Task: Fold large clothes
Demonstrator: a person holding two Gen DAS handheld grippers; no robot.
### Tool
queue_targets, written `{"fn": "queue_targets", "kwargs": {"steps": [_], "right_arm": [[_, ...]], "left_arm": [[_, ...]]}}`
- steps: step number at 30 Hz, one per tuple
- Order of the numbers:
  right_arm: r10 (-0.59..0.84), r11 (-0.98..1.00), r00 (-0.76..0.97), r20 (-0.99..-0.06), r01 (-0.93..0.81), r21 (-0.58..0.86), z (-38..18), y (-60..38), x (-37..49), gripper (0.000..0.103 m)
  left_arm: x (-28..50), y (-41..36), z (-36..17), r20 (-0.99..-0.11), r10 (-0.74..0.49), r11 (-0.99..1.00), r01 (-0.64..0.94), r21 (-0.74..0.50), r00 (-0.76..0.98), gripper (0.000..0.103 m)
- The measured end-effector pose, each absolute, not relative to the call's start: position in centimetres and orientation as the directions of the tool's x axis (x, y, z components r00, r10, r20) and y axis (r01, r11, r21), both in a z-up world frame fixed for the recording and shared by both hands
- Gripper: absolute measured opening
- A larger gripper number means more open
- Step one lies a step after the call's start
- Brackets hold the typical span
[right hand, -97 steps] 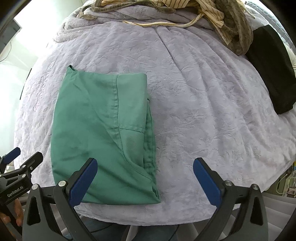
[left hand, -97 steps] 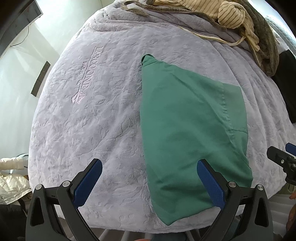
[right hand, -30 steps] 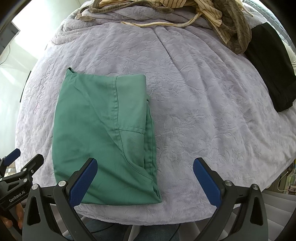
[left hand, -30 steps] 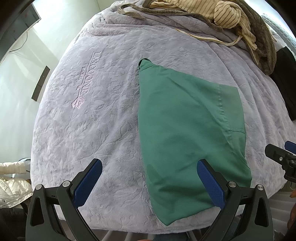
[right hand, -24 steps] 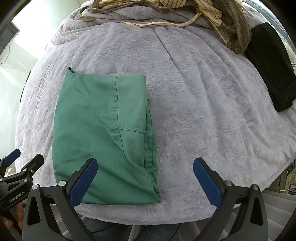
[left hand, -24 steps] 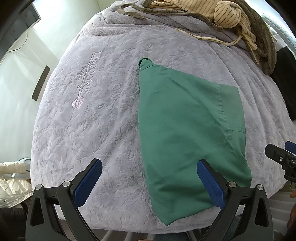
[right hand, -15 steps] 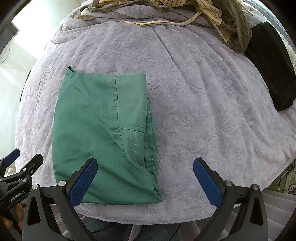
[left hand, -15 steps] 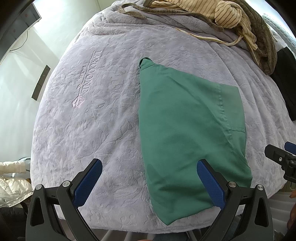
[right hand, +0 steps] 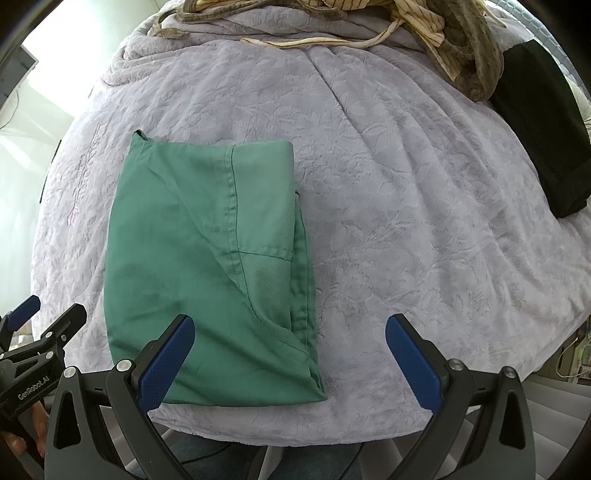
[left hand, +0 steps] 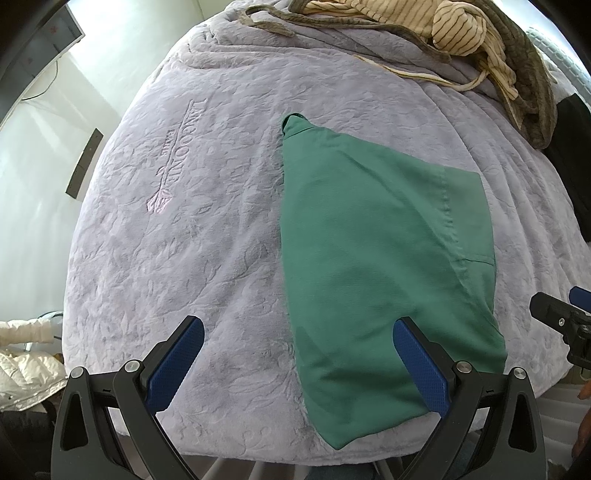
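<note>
The green garment [left hand: 376, 258] is lying folded into a rough rectangle on the lavender bedspread [left hand: 207, 229], close to the near edge of the bed. Both tools are hanging above that near edge with nothing in them.

The left gripper [left hand: 301, 363] is standing wide, its blue pads [left hand: 173, 365] spread far apart. Its right-hand pad is hovering over the near part of the garment, while its left-hand pad is over bare bedspread; most of the green cloth is sitting ahead of it and off to its right. Further ahead and to its left, raised lettering is showing in the bedspread's weave.

The right gripper [right hand: 291, 363] is also gaping wide and empty. Seen from it, the green garment [right hand: 207, 266] is lying ahead and to its left, with its left-hand pad over the garment's near edge and its right-hand pad over plain lavender bedspread [right hand: 424, 206]. The stacked layers of the fold are showing along the garment's right side, where a stitched seam is running.

Far ahead of both tools, a heap of striped cream clothing [left hand: 443, 33] and olive cloth [right hand: 476, 59] is piled at the back of the bed, with a black garment [right hand: 543, 136] lying just beside it, to the right.
</note>
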State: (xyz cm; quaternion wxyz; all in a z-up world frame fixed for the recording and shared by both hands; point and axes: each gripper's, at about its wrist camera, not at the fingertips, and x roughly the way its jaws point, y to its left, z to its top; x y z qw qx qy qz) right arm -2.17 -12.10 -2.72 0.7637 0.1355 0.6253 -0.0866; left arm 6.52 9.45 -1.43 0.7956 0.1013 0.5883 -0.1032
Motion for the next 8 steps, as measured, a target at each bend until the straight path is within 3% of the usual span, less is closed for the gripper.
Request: {"fn": "queue_targets", "kwargs": {"steps": [8], "right_arm": [[0.04, 0.948, 0.195, -0.98, 0.303, 0.099, -2.93, -12.05, -2.04, 0.103]], "left_arm": [[6.74, 9.42, -1.31, -0.954, -0.065, 0.955, 0.294, 0.025, 0.291, 0.102]]}}
